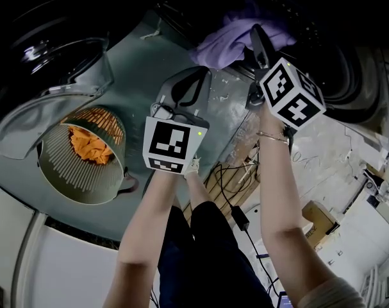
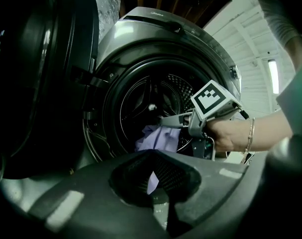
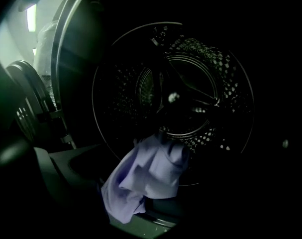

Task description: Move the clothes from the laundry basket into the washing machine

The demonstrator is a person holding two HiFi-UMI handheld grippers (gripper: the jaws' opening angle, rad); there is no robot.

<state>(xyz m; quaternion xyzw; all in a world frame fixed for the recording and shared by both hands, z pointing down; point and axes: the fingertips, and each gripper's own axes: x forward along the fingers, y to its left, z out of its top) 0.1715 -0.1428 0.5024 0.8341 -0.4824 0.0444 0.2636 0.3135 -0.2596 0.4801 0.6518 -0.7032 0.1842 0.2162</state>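
Observation:
A purple garment (image 1: 223, 40) hangs over the lip of the washing machine's opening (image 1: 329, 76), half in the drum (image 3: 190, 83). My right gripper (image 1: 256, 32) reaches into the opening and is shut on the garment's top edge (image 2: 158, 138); the cloth (image 3: 146, 176) droops below its dark jaws. My left gripper (image 1: 204, 74) hovers in front of the machine, below and left of the opening, shut with nothing in it. An orange cloth (image 1: 88, 147) lies in the round slatted laundry basket (image 1: 59, 178) at the left.
The machine's round glass door (image 1: 53, 76) stands swung open at the left, above the basket. Black cables and a power brick (image 1: 238, 215) lie on the floor by the person's legs. A cardboard box (image 1: 319, 220) sits at the right.

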